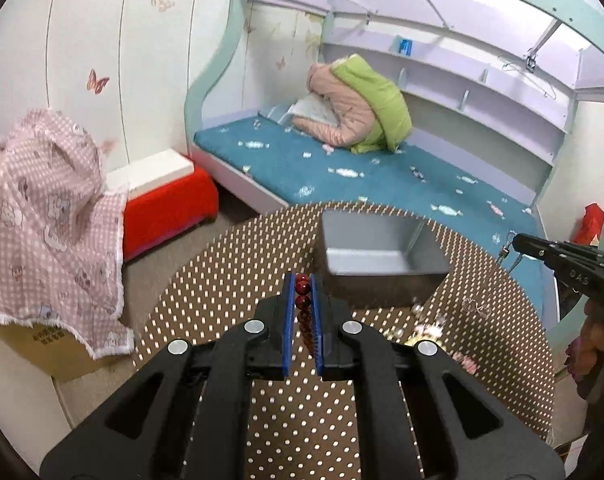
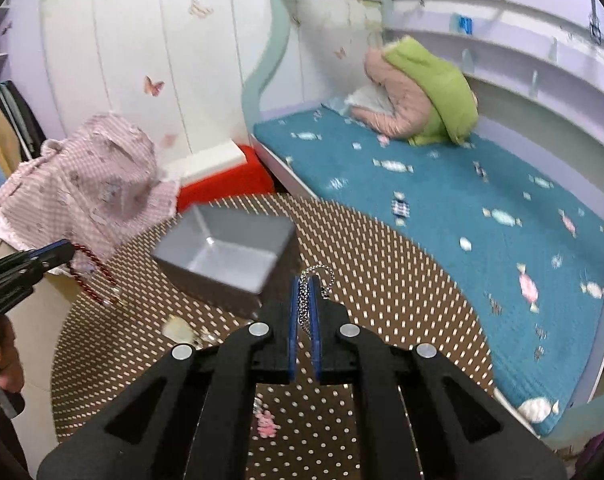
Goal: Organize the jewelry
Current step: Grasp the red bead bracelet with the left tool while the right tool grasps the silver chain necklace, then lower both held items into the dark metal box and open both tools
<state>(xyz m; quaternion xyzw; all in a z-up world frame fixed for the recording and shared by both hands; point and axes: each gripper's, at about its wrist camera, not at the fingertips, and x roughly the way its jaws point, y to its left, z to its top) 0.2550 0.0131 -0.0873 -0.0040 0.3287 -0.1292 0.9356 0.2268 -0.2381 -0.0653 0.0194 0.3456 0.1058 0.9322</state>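
Note:
My left gripper is shut on a dark red bead bracelet, held above the round dotted table. The right wrist view shows that bracelet dangling from the left gripper at the left edge. My right gripper is shut on a silver chain, whose loop sticks out past the blue pads. In the left wrist view the right gripper shows at the right with the chain hanging from it. A grey open box stands on the table just beyond both grippers.
More small jewelry lies on the table: pale shiny pieces and a pink piece. Behind the table is a bed with a teal cover, a red-and-white box and a pink checked cloth.

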